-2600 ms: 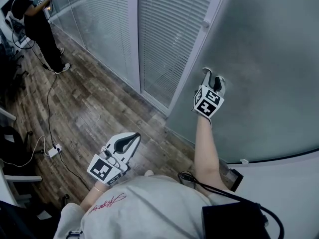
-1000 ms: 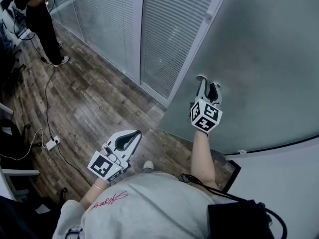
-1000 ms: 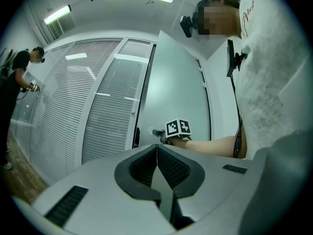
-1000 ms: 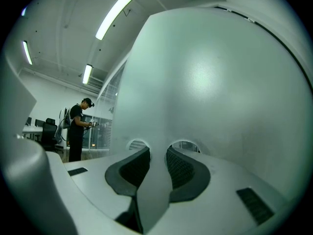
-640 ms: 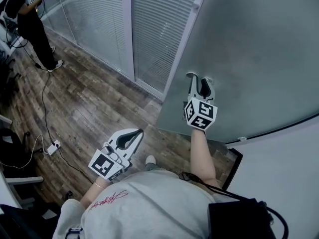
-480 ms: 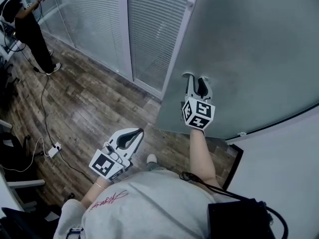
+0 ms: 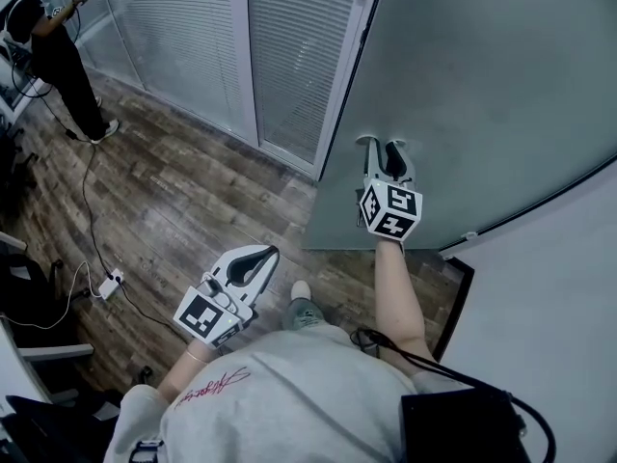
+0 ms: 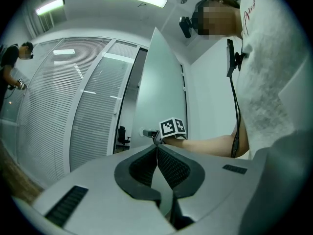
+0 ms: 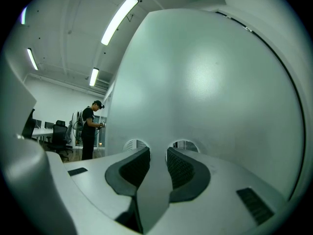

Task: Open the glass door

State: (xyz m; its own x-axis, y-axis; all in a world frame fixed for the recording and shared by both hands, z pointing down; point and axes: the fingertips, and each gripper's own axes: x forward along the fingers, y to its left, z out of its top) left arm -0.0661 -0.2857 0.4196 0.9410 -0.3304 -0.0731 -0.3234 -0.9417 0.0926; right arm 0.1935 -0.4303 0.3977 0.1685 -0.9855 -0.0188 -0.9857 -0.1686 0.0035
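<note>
Door: the frosted glass door point(image 7: 482, 95) stood ajar ahead of the wearer and filled the upper right of the head view. Its free edge stood clear of the frame point(image 7: 339, 95), with a dark gap running between them.
Gap: in the left gripper view a chair point(image 8: 121, 133) showed through that opening, in the room beyond.
Right gripper: the right gripper point(image 7: 381, 145) was held out level at arm's length, jaws apart with nothing between them. Its tips were at the glass face, inward of the free edge, and seemed to touch it. In its own view the pane filled nearly everything ahead.
Cube: the marker cube point(image 7: 390, 210) sat behind those jaws, above the bare forearm.
Left gripper: the left gripper point(image 7: 262, 254) was low at the wearer's left side, well apart from the door, its jaws pressed together and empty.
Blinds: glazed panels with closed blinds point(image 7: 193, 37) ran leftward from the frame.
Floor: the floor point(image 7: 183, 191) was dark wood plank. A power strip point(image 7: 109, 284) lay on it at the left, with a cable point(image 7: 89, 196) trailing away.
Person: a second person point(image 7: 53, 46) in dark clothes stood far left by the blinds, holding a gripper.
Wall: a plain pale wall point(image 7: 559, 297) lay to the right of the door.
</note>
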